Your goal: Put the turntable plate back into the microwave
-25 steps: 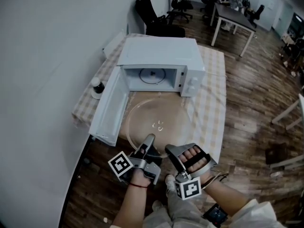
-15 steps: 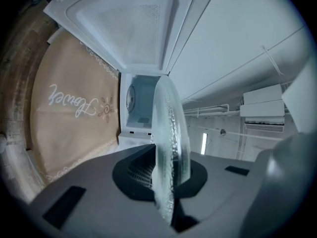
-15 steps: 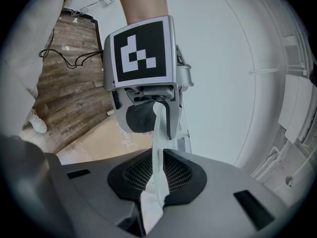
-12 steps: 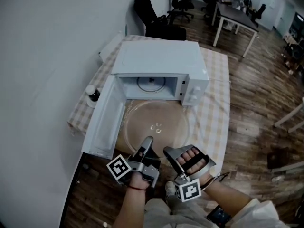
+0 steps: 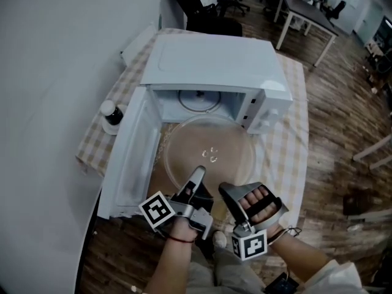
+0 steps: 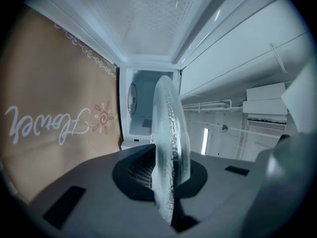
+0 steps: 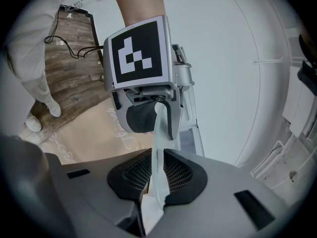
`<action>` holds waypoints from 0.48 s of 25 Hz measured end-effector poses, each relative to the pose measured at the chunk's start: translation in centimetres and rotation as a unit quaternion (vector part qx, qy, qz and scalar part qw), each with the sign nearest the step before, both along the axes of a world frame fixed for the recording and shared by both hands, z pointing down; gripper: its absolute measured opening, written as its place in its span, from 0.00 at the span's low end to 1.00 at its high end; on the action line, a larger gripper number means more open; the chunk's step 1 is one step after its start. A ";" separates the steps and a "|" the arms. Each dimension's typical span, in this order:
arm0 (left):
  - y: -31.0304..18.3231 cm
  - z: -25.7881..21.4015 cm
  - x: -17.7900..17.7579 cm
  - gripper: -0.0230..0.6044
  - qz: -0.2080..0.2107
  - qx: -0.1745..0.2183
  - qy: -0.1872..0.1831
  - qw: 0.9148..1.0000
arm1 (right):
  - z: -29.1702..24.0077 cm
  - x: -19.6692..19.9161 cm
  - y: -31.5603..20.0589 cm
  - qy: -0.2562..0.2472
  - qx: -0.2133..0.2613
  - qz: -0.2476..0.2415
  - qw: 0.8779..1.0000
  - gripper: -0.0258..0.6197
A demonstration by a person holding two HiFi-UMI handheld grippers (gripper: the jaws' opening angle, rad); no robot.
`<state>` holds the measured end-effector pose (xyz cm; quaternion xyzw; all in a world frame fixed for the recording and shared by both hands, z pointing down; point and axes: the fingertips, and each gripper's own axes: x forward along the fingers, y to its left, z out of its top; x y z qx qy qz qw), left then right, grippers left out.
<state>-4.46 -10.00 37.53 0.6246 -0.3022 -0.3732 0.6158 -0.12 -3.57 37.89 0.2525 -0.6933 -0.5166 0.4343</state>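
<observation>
Turntable plate [image 5: 211, 141] — left gripper [image 5: 197, 176], right gripper [image 5: 224, 190] clamping rim.

A white cursive word is showing upside down on the tan mat [image 6: 49, 125] lying at the near edge of the worktop [image 5: 288, 146], before the microwave [image 5: 208, 60]. It is seeming to read "Flower", not surely. The marker cube [image 7: 136, 53] is bearing a black-and-white square code.
</observation>
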 end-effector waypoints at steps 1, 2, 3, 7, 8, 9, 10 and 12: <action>-0.5 0.2 0.0 0.06 0.002 0.000 0.000 1.000 | 0.3 -0.1 -0.5 0.001 -0.002 0.003 1.000 0.15; -1.0 0.4 -0.1 0.06 0.004 -0.001 0.001 1.000 | 0.5 -0.1 -1.0 0.002 -0.002 0.006 1.000 0.15; -1.5 0.6 -0.1 0.06 0.005 -0.001 0.002 1.000 | 0.7 -0.2 -1.5 0.002 -0.002 0.009 1.000 0.15; -3.3 1.2 -0.5 0.06 0.002 -0.001 0.012 1.000 | 1.3 -0.7 -3.2 0.000 0.001 0.011 1.000 0.15; -3.5 1.5 -0.5 0.06 0.001 -0.001 0.011 1.000 | 1.6 -0.8 -3.5 0.001 0.000 0.010 1.000 0.15; -3.8 1.7 -0.6 0.06 -0.001 -0.002 0.009 1.000 | 1.8 -0.8 -3.8 0.001 0.001 0.010 1.000 0.15; -4.0 1.9 -0.8 0.06 -0.002 -0.002 0.007 1.000 | 1.9 -0.9 -4.1 0.001 0.001 0.011 1.000 0.15; -4.5 2.2 -1.0 0.06 -0.004 -0.001 0.006 1.000 | 2.2 -1.0 -4.6 0.000 0.002 0.011 1.000 0.15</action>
